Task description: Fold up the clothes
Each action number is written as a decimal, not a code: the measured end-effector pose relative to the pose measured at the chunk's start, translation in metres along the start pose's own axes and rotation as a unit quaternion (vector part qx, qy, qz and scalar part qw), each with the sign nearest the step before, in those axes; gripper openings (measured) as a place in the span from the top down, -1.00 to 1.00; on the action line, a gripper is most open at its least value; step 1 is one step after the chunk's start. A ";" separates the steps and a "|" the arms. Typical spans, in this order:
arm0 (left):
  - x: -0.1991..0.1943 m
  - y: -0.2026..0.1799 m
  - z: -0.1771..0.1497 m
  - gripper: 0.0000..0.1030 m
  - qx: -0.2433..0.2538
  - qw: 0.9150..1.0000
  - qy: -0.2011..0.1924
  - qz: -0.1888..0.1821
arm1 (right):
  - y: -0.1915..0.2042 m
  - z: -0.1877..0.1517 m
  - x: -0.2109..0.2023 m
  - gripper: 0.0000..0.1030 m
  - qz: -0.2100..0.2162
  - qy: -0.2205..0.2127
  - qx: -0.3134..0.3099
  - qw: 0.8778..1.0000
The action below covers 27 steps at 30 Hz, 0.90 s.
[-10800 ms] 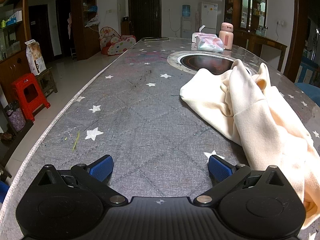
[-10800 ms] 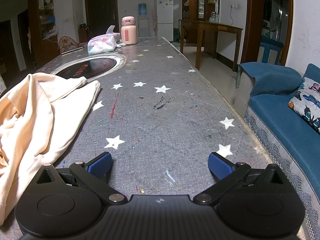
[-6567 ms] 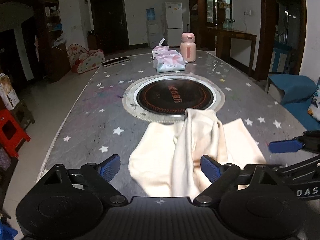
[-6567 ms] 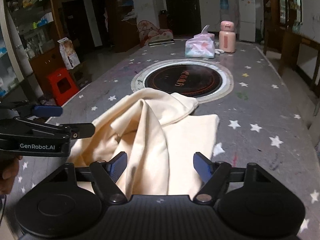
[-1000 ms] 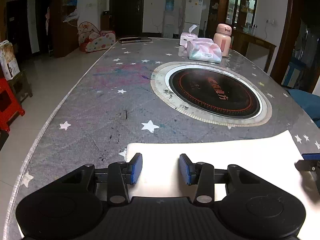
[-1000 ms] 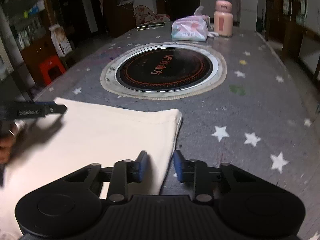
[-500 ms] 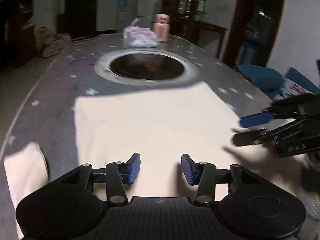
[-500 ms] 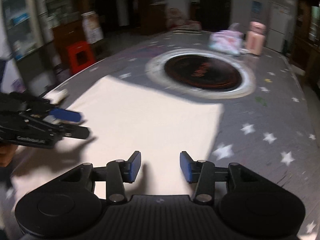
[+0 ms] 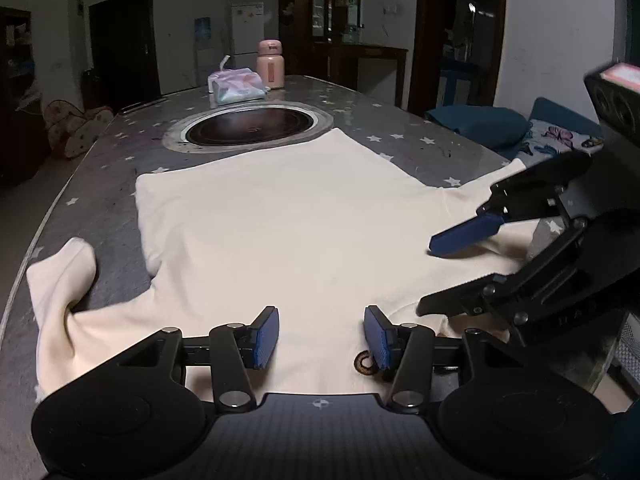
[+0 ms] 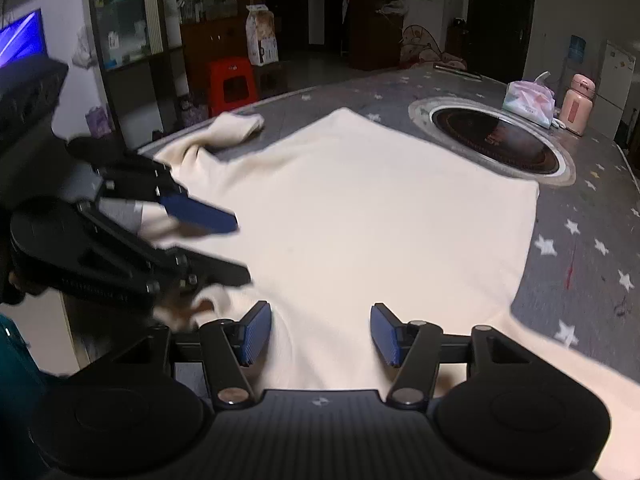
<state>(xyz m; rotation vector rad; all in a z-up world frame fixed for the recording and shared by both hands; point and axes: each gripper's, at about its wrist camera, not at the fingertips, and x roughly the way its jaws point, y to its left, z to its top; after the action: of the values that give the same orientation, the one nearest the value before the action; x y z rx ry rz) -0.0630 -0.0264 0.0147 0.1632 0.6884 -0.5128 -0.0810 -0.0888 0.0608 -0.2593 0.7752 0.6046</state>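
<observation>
A cream sweatshirt [image 9: 300,216] [image 10: 380,208] lies spread flat on the grey star-patterned table [image 9: 100,184] [image 10: 580,240]. One sleeve [image 9: 60,280] [image 10: 228,128] is bunched at the table's left edge. The other sleeve [image 9: 500,176] [image 10: 580,380] runs off to the right. My left gripper [image 9: 322,338] [image 10: 236,248] hovers open over the near end of the garment, beside a small brown ring mark [image 9: 364,362]. My right gripper [image 10: 320,334] [image 9: 444,272] is open too, close by on the right, with only flat cloth below its fingers.
A round hob ring [image 9: 250,128] [image 10: 496,140] is set in the table beyond the hem. Behind it stand a tissue pack [image 9: 236,88] [image 10: 528,102] and a pink bottle [image 9: 270,64] [image 10: 576,104]. A blue sofa [image 9: 480,124] flanks the right side, a red stool [image 10: 232,80] the left.
Both grippers have drawn back from the hem end to the near end of the sweatshirt and stand closer together. Both sleeves have come into view. The jaws stay apart.
</observation>
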 end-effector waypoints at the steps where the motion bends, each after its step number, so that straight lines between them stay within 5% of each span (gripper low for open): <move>1: -0.001 0.008 0.002 0.01 -0.012 1.000 -0.005 0.014 | 0.000 -0.002 -0.002 -0.10 -0.001 -0.003 0.002 1.000; 9: -0.012 0.075 0.020 -0.02 -0.111 0.984 -0.046 0.134 | -0.014 -0.014 -0.007 -0.15 -0.001 -0.004 0.055 0.998; 18: 0.013 0.167 0.028 -0.04 -0.202 0.940 -0.011 0.274 | -0.017 -0.013 -0.006 -0.18 -0.002 0.000 0.056 0.998; 24: 0.033 0.199 0.024 -0.02 -0.222 0.938 -0.003 0.267 | -0.016 -0.013 -0.006 -0.20 -0.003 0.003 0.056 0.998; 27: 0.034 0.196 0.024 0.44 -0.202 0.945 -0.010 0.257 | -0.016 -0.012 -0.005 -0.23 -0.004 0.005 0.055 0.998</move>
<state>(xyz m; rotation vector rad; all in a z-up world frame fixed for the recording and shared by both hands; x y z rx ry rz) 0.0711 0.1219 0.0069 -0.0512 0.6862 0.1322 -0.0814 -0.1095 0.0560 -0.1637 0.8131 0.5505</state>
